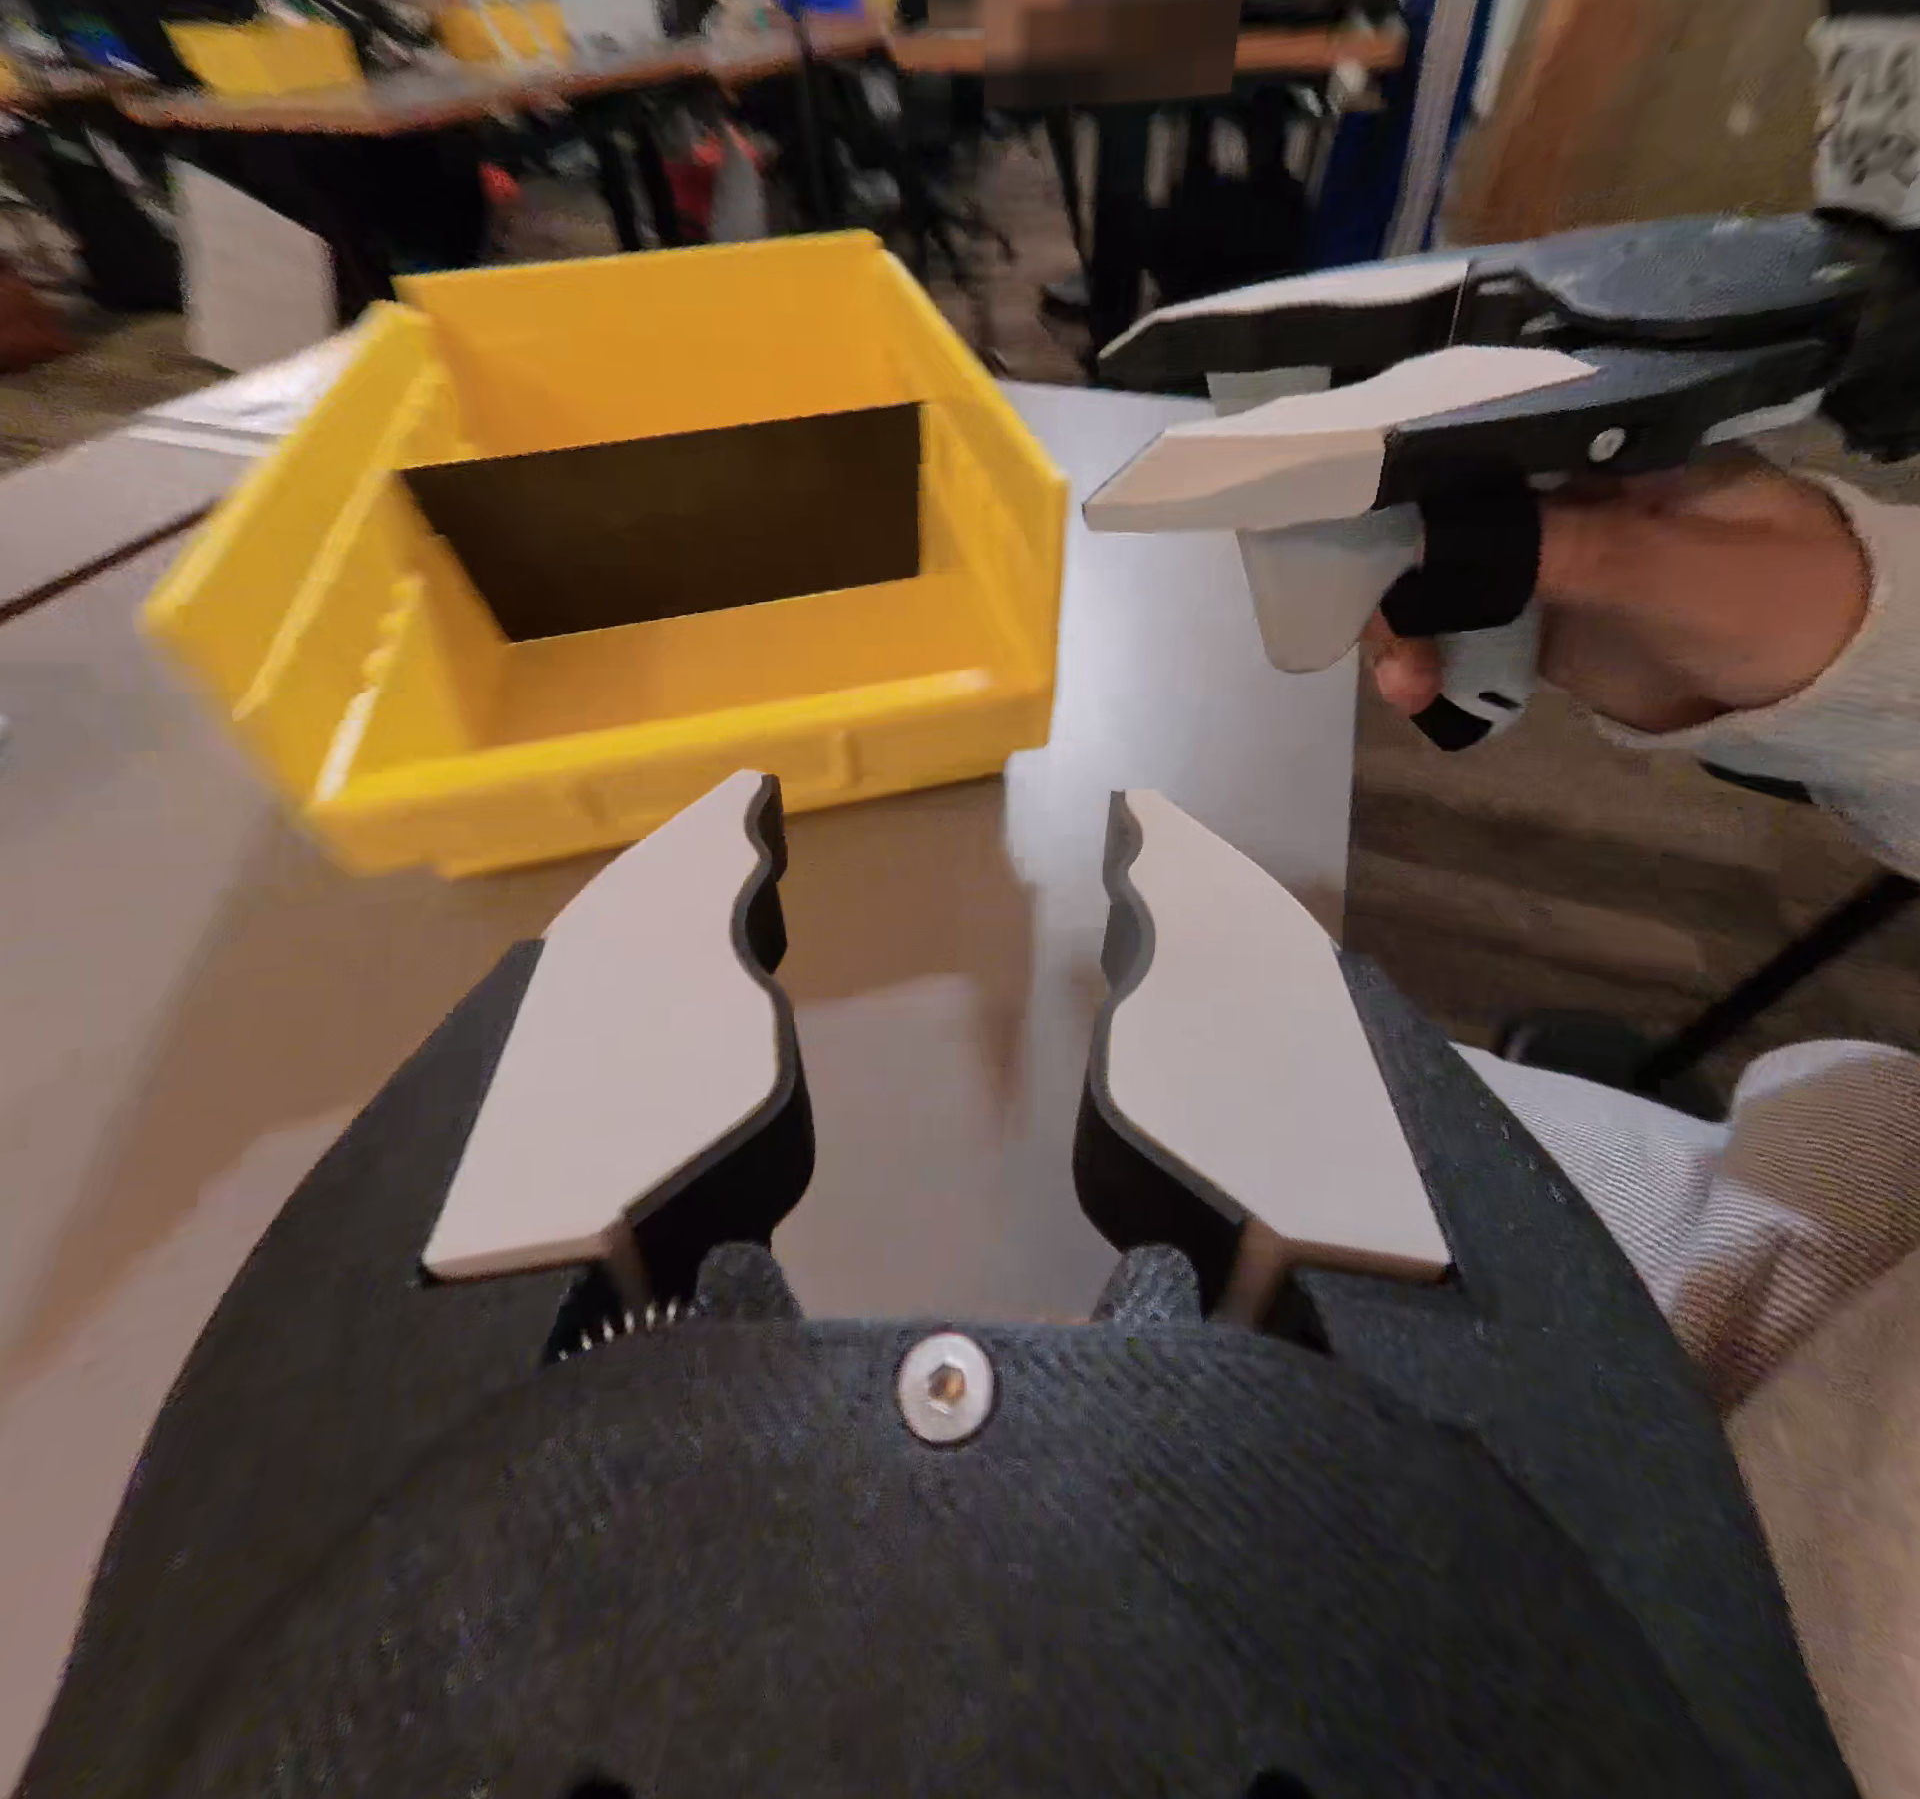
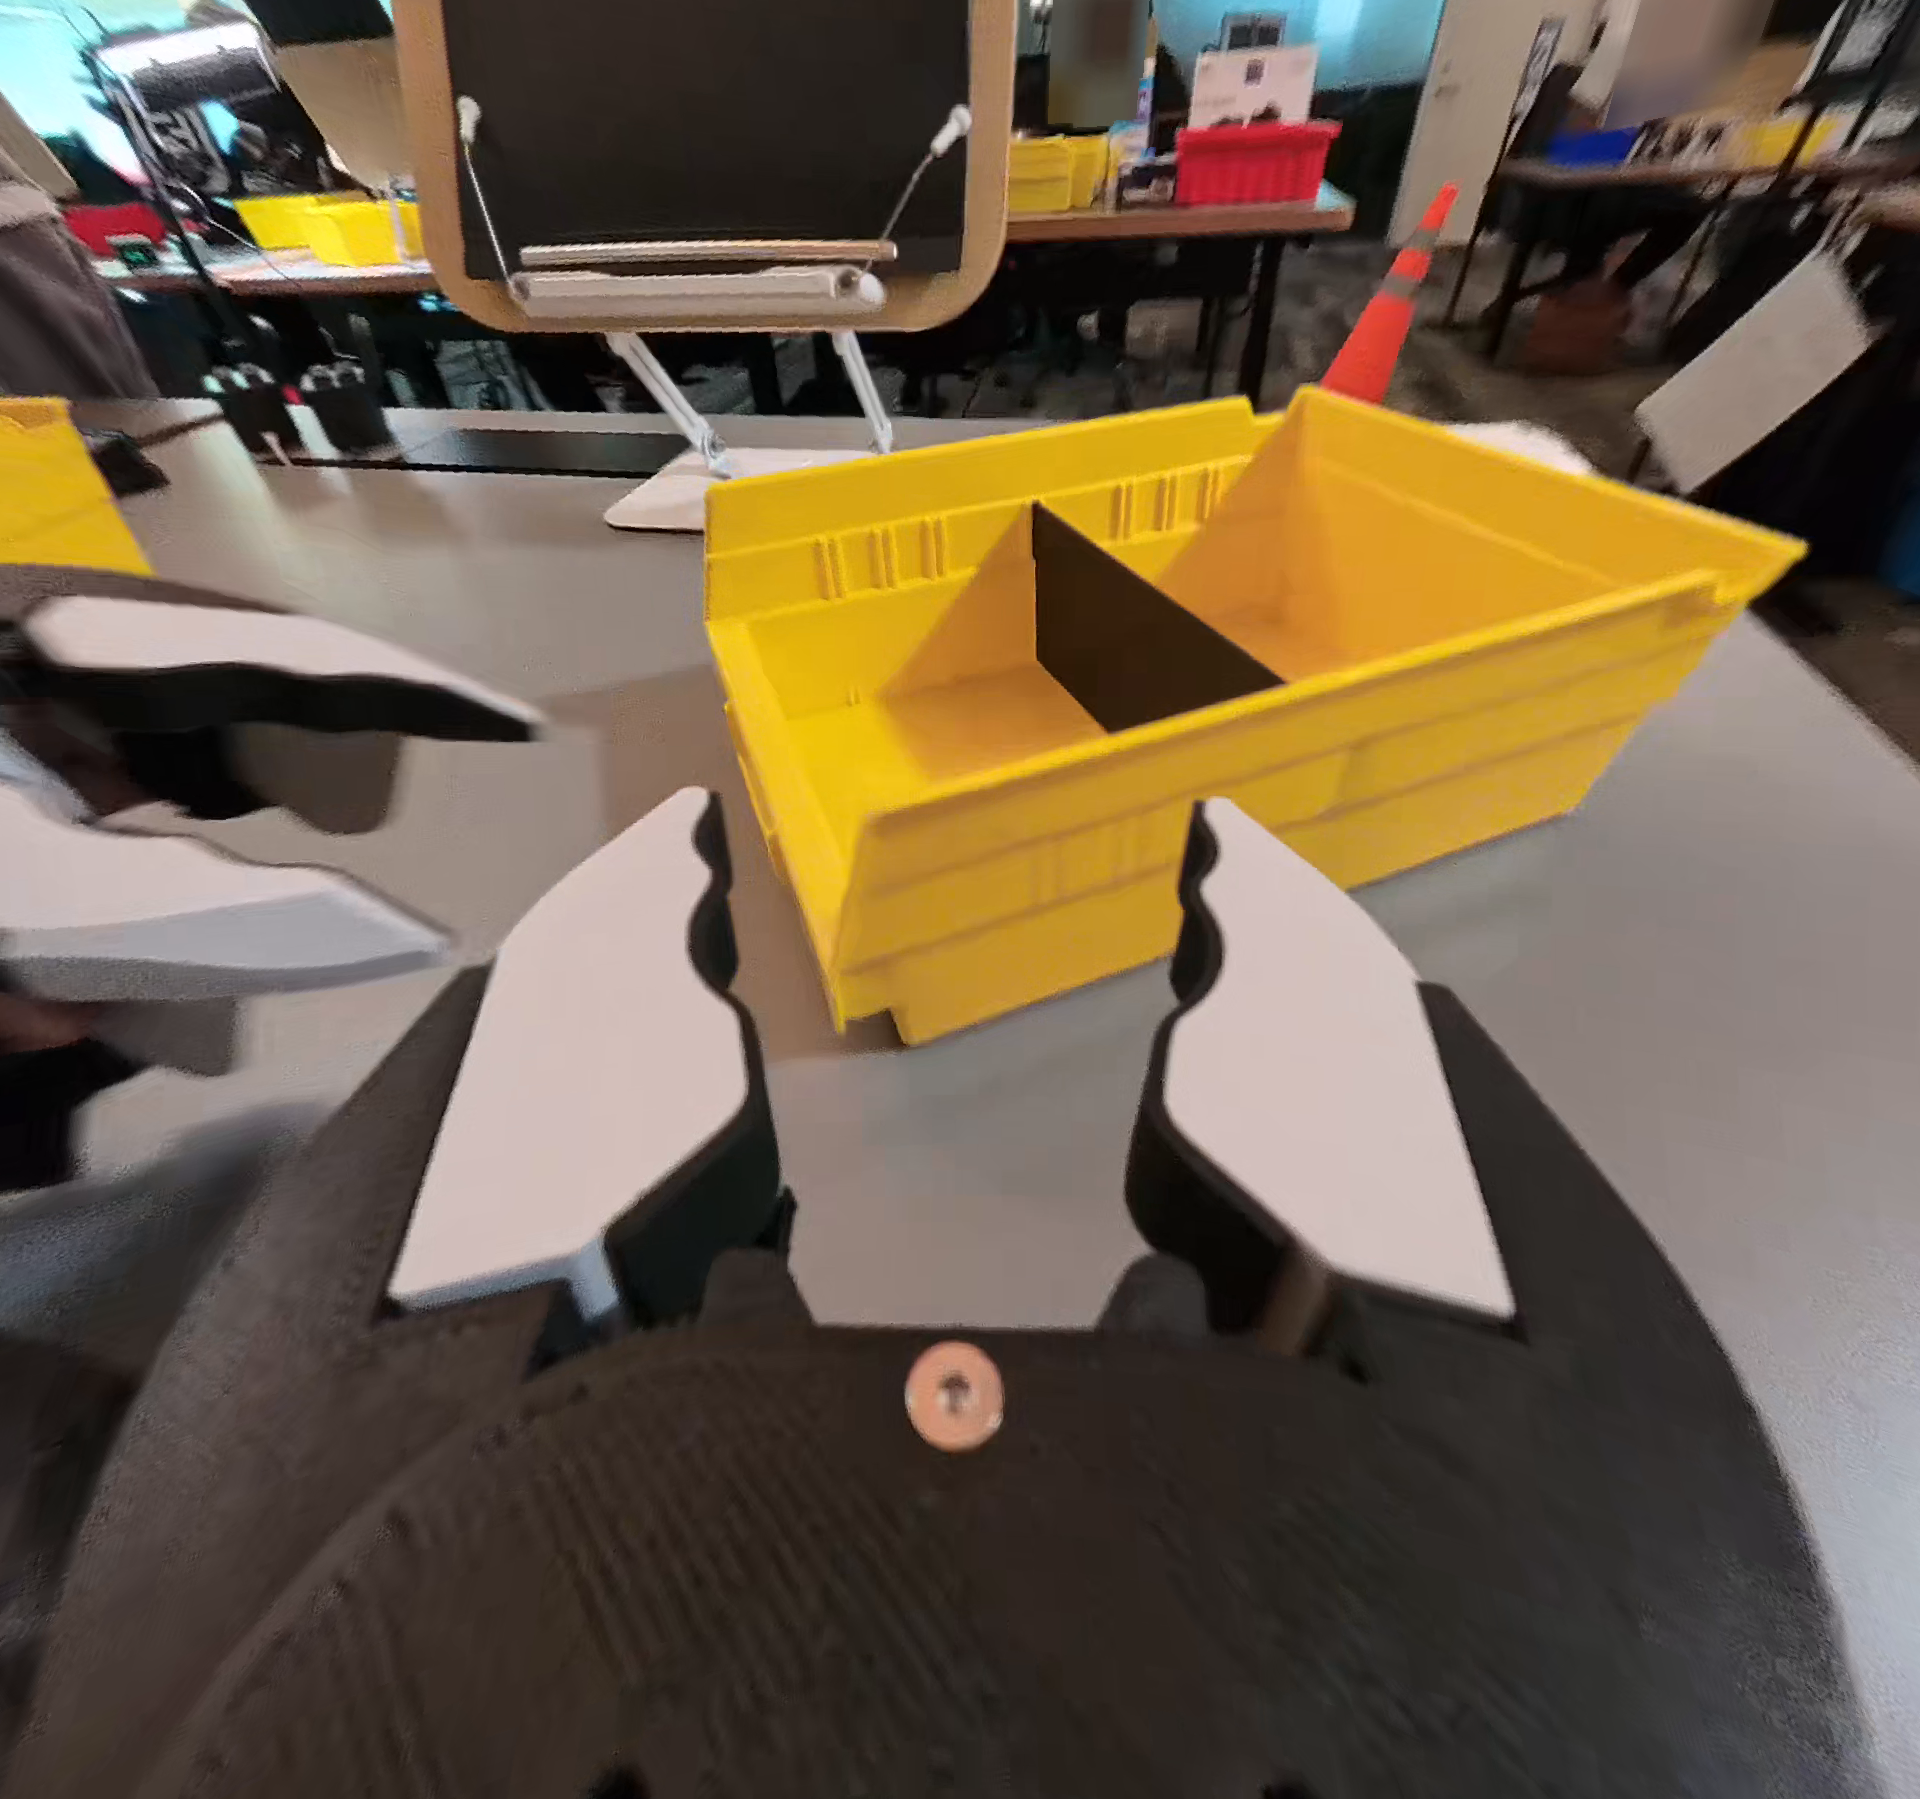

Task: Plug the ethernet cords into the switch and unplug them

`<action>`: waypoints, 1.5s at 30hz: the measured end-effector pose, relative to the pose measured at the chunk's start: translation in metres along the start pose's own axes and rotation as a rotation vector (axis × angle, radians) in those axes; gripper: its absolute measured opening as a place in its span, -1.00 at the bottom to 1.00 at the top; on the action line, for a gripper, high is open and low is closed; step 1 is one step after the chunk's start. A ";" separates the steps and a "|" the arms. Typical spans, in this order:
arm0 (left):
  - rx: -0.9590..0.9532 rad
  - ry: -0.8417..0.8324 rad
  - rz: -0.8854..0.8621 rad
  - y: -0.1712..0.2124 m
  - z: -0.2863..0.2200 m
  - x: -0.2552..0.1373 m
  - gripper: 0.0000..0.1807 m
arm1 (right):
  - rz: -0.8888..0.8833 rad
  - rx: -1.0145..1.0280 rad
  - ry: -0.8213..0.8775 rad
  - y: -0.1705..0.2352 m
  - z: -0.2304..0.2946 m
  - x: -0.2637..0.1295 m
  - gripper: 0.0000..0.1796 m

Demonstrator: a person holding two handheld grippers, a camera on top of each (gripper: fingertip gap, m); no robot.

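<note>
A smooth grey worktop (image 2: pixel 520 554) carries a glossy yellow plastic bin (image 2: pixel 1091 793), long and rectangular with ribbed walls and a thick rolled rim. A flat, matte black divider (image 2: pixel 1132 648) stands upright across its middle, splitting it into two compartments; what shows of their floors is bare. No ethernet cords or switch can be seen in either view.

At the left, the left gripper (image 1: pixel 940 804) hovers over the worktop, just short of the bin's near wall. Its two pale grey fingers (image 1: pixel 644 1011), flat plates with wavy black inner edges, are spread apart with nothing between them. They sit in a rough, layered black printed body fastened with a shiny hex bolt.

To the right, the right gripper (image 2: pixel 956 814) has the same build, its fingers likewise spread and empty, pointing at the bin's near corner. A person's hand (image 1: pixel 1683 596) in a pale knit sleeve grips its handle.

Behind the bin stands a tilted black board (image 2: pixel 696 76) with a rounded wooden frame.
</note>
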State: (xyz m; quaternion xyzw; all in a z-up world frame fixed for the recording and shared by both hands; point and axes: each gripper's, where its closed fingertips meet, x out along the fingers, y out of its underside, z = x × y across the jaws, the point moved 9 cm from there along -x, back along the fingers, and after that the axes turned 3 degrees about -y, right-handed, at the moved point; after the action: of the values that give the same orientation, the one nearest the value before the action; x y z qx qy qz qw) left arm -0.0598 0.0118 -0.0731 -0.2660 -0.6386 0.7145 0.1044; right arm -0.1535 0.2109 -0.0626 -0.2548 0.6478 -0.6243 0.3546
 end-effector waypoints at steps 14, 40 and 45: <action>-0.270 -0.068 -0.301 0.001 0.020 -0.096 -0.51 | 0.286 -0.343 0.246 0.009 -0.101 0.031 -0.80; -0.507 -0.156 -0.352 0.027 0.046 -0.135 -0.46 | 0.173 -0.118 0.321 0.015 -0.223 -0.005 -0.88; -0.499 -0.210 -0.356 0.028 0.053 -0.142 -0.44 | -0.072 -0.193 0.386 -0.036 -0.189 -0.022 -0.44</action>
State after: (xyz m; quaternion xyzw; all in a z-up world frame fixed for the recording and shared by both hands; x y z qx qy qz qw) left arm 0.0369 -0.1075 -0.0625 -0.0925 -0.8379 0.5298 0.0930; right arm -0.2909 0.3430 -0.0301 -0.1864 0.7509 -0.6087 0.1754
